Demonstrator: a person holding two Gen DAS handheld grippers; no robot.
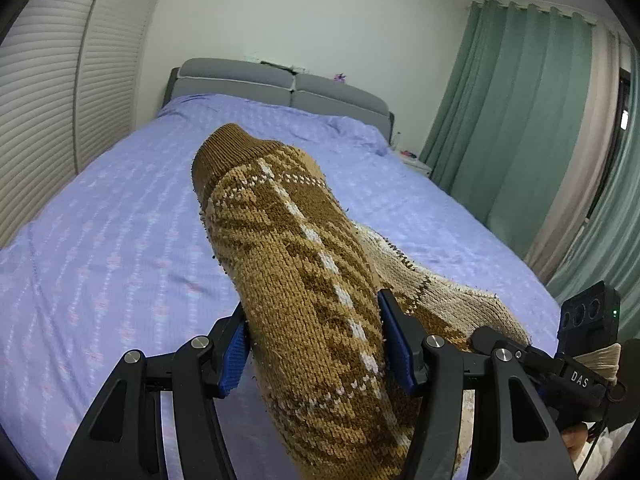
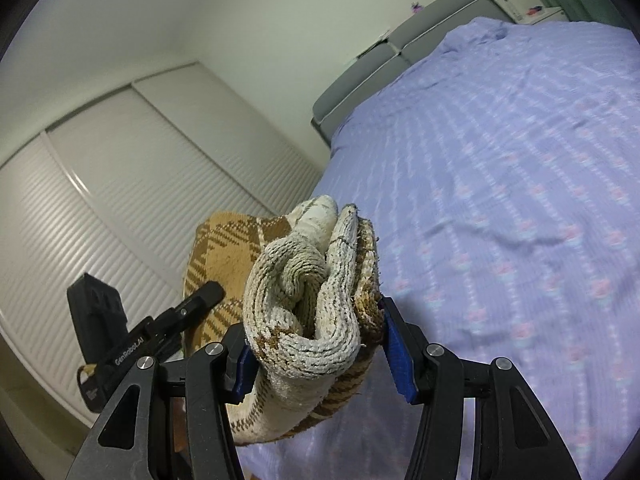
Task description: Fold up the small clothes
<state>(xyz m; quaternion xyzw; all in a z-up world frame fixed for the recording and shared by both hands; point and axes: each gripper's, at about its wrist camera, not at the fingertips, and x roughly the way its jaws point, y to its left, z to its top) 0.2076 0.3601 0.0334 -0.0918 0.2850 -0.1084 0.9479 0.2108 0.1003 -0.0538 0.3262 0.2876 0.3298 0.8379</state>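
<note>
A brown and cream plaid knitted garment is held up above the bed between both grippers. My left gripper is shut on its brown plaid part, which sticks forward past the blue pads. My right gripper is shut on a bunched cream end of the same garment. The right gripper also shows at the lower right of the left wrist view. The left gripper shows at the lower left of the right wrist view, against the brown plaid fabric.
The bed with a lilac patterned sheet lies below, also in the right wrist view. A grey headboard stands at the far end. White louvred wardrobe doors are on the left, green curtains and a nightstand on the right.
</note>
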